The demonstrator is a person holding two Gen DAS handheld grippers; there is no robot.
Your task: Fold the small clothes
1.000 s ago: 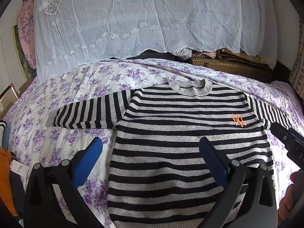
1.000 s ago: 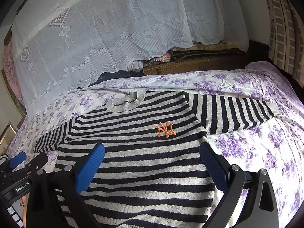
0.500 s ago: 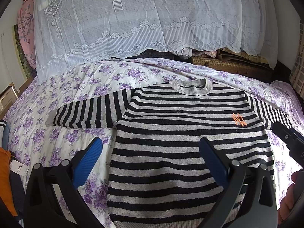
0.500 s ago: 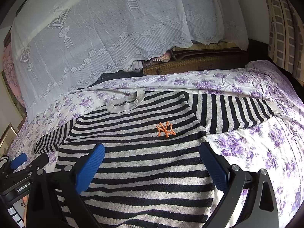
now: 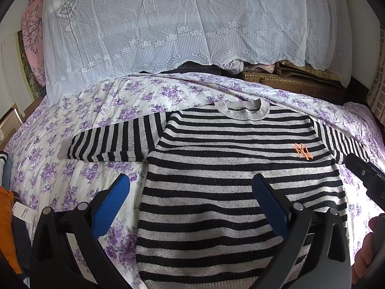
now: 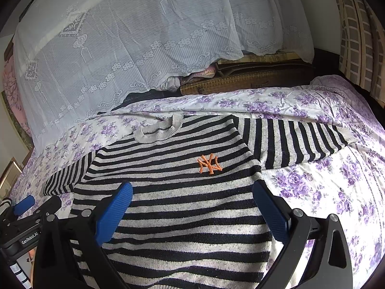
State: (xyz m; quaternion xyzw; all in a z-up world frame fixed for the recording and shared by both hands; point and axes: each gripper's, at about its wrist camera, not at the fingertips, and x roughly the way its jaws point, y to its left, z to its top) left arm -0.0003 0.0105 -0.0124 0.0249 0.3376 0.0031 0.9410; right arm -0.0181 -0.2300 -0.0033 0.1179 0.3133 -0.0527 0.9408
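Striped sweater [image 5: 216,183] lies flat, front up, on the floral bedsheet [image 5: 79,110], both sleeves spread outward. Only the left wrist view shows the orange garment [image 5: 6,226] with its paper tag [image 5: 24,213] at the far left edge. Left gripper [image 5: 190,192] is spread wide, grasping nothing, above the sweater's lower left edge. Right gripper [image 6: 192,200] is likewise released, over the sweater body. Only the right wrist view shows the right sleeve [image 6: 296,142] whole. Lace curtain [image 6: 134,41] hangs behind the bed.

Home bedroom: floral bedsheet [image 5: 101,110], lace curtain [image 5: 182,24].
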